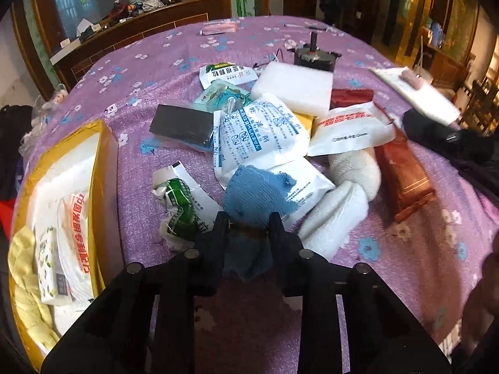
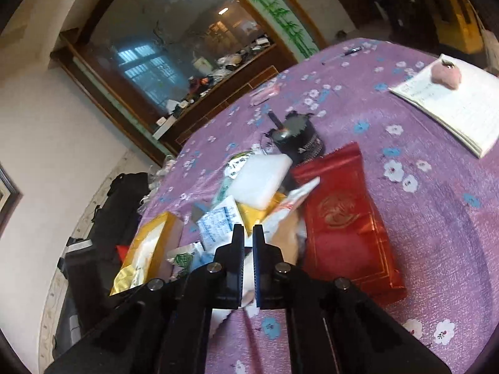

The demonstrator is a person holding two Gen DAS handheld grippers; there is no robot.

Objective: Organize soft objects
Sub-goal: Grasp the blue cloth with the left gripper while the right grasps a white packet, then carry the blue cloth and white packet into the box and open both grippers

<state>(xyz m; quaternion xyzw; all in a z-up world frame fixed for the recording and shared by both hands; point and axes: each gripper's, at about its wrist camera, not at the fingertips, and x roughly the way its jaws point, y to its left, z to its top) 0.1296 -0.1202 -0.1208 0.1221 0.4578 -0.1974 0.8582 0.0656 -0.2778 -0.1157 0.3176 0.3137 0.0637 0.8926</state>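
Observation:
My left gripper (image 1: 249, 218) is shut on a blue towel (image 1: 259, 199) at the near edge of a pile on the purple tablecloth (image 1: 405, 265). The pile holds white printed packets (image 1: 259, 137), a white rolled towel (image 1: 340, 205), a white foam block (image 1: 294, 88), a dark sponge (image 1: 182, 123) and a red pouch (image 1: 402, 174). A yellow box (image 1: 65, 212) at the left holds soft packs. My right gripper (image 2: 248, 230) hovers above the pile, jaws nearly closed and empty, beside the red pouch (image 2: 343, 227). The yellow box (image 2: 146, 249) shows at its left.
A black motor (image 1: 313, 56) stands behind the pile and also shows in the right wrist view (image 2: 296, 140). A notebook with a pink object (image 2: 446, 96) lies at the right. Pens (image 1: 307, 26) lie at the far edge. A black bag (image 1: 449, 137) sits right.

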